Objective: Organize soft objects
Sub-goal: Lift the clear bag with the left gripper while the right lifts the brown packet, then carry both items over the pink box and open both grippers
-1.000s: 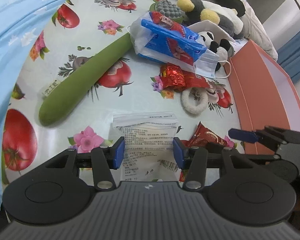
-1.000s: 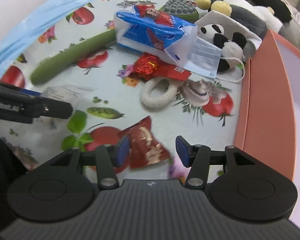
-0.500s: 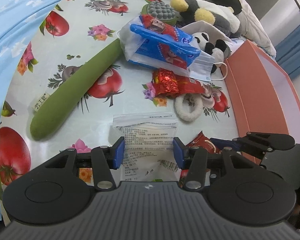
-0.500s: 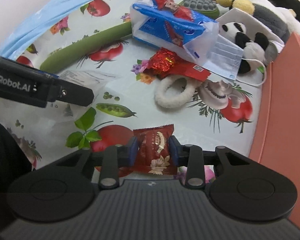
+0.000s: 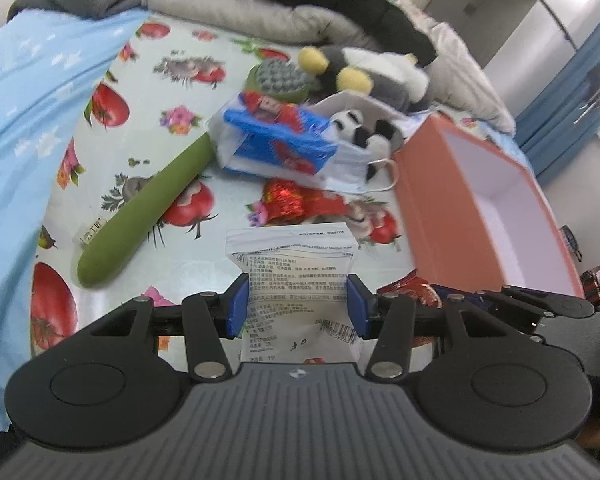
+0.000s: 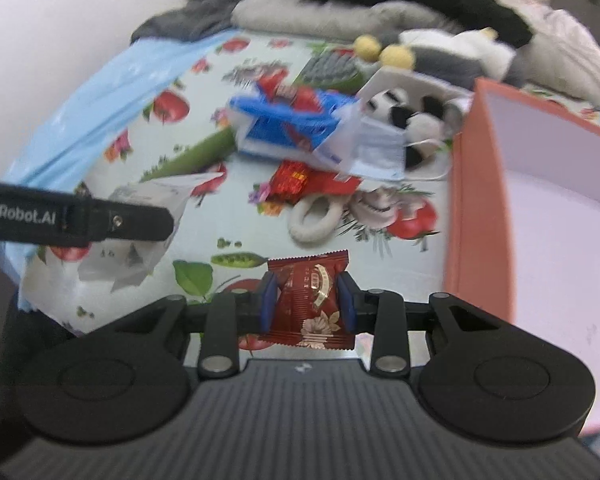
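While both pairs of tongs hang above the bench with its tomato-and-flower printed cloth (image 5: 148, 92), each one grips a packet. The left tongs (image 5: 296, 306) are clenched on a white plastic sachet covered in small black print (image 5: 296, 276), its blue pads pressing both sides, the sachet lifted clear of the cloth. The right tongs (image 6: 306, 306), whose jaws have just been closing, are clamped on a dark red foil snack packet with gold print (image 6: 310, 300), which stands upright between the pads.

Along the bench's right edge sits an open orange cardboard box with a pale inside (image 6: 464, 208). Near its left wall lie a white fluffy ring (image 6: 314, 220), a crumpled shiny red wrapper (image 6: 296, 178) and a pale blue face mask (image 6: 380, 152). Behind these a blue and white tissue pack (image 5: 276, 140) rests against a small panda plush (image 5: 364, 132). A long green plush cucumber (image 5: 140, 208) stretches diagonally toward the left edge, where a light blue sheet (image 5: 24, 92) drapes. Folded grey and black clothes (image 5: 300, 12) pile along the far edge.
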